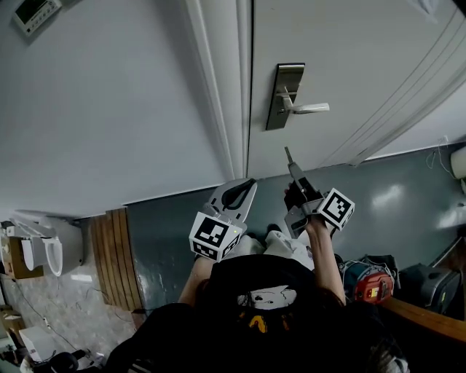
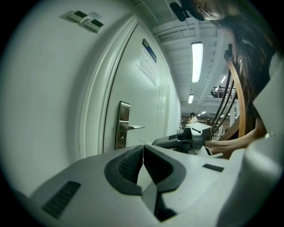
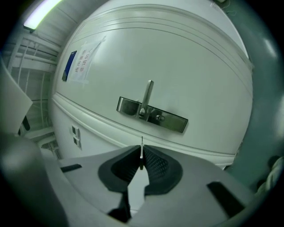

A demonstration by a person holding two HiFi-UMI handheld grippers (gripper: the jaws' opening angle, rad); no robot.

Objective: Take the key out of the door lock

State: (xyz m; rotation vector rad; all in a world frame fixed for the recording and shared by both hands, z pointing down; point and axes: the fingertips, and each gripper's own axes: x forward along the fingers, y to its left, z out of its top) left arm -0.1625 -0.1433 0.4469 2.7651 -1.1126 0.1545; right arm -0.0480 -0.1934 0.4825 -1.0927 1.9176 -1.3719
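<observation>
On the pale door (image 1: 349,65) sit a steel lock plate (image 1: 284,95) and its lever handle (image 1: 309,108). My right gripper (image 1: 297,182) is a short way back from the door, below the plate, shut on the key (image 1: 290,159), whose thin blade points at the door. In the right gripper view the key (image 3: 141,150) stands between the pads, with the lock plate (image 3: 151,114) and keyhole (image 3: 159,118) beyond, apart from it. My left gripper (image 1: 247,186) hangs left of it, shut on nothing (image 2: 143,148). It sees the plate (image 2: 122,125) and the right gripper (image 2: 182,141).
The door frame (image 1: 218,87) and white wall (image 1: 102,109) are at the left, with a wall controller (image 1: 36,13). A paper notice (image 3: 82,64) hangs on the door. Wooden slats (image 1: 116,255) lie at the lower left and bags (image 1: 371,280) on the floor at the right.
</observation>
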